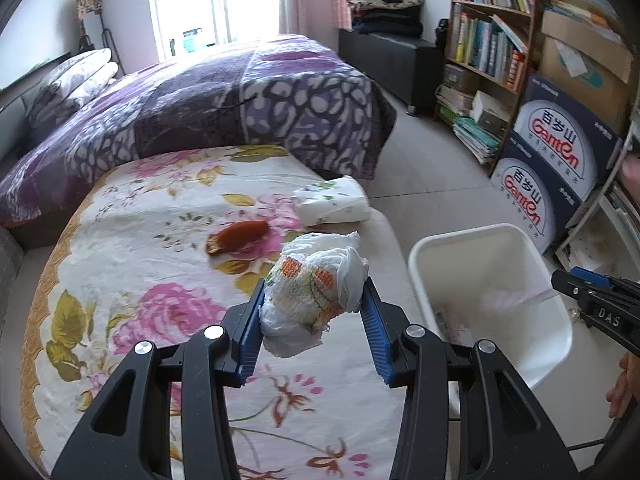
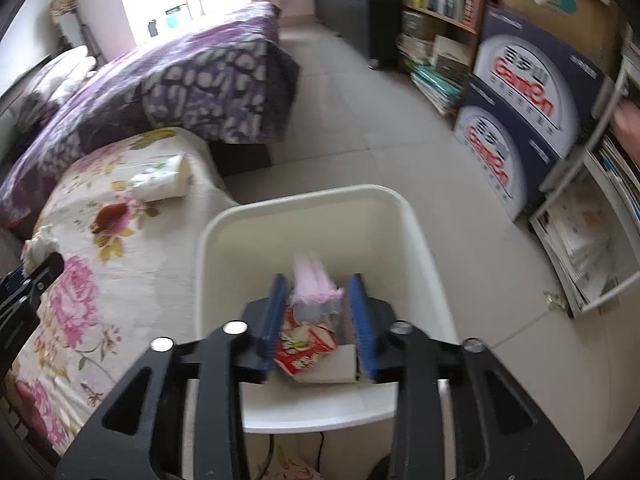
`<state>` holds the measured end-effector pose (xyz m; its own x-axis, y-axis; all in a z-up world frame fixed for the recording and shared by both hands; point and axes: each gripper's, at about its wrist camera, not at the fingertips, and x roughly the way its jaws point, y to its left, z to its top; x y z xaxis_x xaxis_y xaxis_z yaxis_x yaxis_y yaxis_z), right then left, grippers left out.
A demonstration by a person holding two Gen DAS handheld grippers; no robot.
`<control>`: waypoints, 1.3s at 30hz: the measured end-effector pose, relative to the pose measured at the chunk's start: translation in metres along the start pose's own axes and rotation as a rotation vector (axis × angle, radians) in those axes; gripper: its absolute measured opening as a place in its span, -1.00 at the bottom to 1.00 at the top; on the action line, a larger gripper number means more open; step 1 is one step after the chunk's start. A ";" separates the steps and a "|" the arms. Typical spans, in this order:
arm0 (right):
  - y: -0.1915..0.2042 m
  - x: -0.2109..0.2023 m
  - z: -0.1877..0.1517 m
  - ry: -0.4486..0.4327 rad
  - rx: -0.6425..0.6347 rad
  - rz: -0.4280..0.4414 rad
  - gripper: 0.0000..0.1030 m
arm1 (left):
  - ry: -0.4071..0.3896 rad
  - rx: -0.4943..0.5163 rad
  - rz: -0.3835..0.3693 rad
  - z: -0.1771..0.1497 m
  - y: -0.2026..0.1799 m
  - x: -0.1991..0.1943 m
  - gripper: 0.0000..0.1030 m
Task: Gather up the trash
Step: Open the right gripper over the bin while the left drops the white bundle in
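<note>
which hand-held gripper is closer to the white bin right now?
Right. The right hand-held gripper hangs directly over the bin, fingers above the trash inside. The left hand-held gripper is beside the bin, over the bed, shut on a crumpled diaper.

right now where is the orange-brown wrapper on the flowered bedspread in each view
Left wrist view: the orange-brown wrapper lies centre-left on the flowered bedspread, beyond the left gripper and its crumpled white bundle.
Right wrist view: the wrapper sits far left, mid-height.
Shared landmark: the folded white packet, just beyond the wrapper near the bed's edge.
</note>
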<state>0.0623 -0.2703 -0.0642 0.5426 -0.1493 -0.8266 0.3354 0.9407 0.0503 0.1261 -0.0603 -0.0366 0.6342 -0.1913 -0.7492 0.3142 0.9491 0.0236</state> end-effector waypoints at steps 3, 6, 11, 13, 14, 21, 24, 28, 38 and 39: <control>-0.014 -0.002 -0.002 -0.008 0.037 -0.027 0.08 | 0.000 0.015 -0.017 0.001 -0.014 0.002 -0.13; -0.025 -0.003 -0.003 -0.018 0.063 -0.042 0.31 | 0.001 0.028 -0.034 0.002 -0.025 0.005 -0.12; -0.043 -0.007 -0.002 -0.037 0.100 -0.075 0.56 | 0.009 0.058 -0.072 0.002 -0.050 0.009 -0.12; -0.049 -0.009 -0.001 -0.046 0.114 -0.094 0.73 | 0.012 0.069 -0.086 0.002 -0.059 0.011 -0.12; -0.053 -0.010 0.000 -0.053 0.126 -0.110 0.76 | 0.015 0.078 -0.098 0.002 -0.066 0.013 -0.12; -0.075 -0.012 0.001 -0.056 0.186 -0.141 0.86 | 0.036 0.116 -0.158 0.000 -0.095 0.022 -0.10; -0.085 -0.014 0.002 -0.060 0.214 -0.146 0.86 | 0.049 0.123 -0.186 -0.001 -0.105 0.026 -0.08; -0.098 -0.016 0.003 -0.062 0.267 -0.143 0.86 | 0.070 0.135 -0.224 -0.002 -0.119 0.033 -0.08; -0.109 -0.014 0.007 -0.054 0.384 -0.075 0.86 | 0.100 0.157 -0.278 -0.004 -0.128 0.043 0.41; -0.108 -0.013 0.008 -0.049 0.391 -0.063 0.86 | 0.104 0.149 -0.269 -0.003 -0.124 0.045 0.41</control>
<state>0.0252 -0.3720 -0.0540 0.5447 -0.2266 -0.8074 0.6321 0.7436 0.2178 0.1131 -0.1859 -0.0752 0.4410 -0.3969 -0.8050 0.5661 0.8190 -0.0936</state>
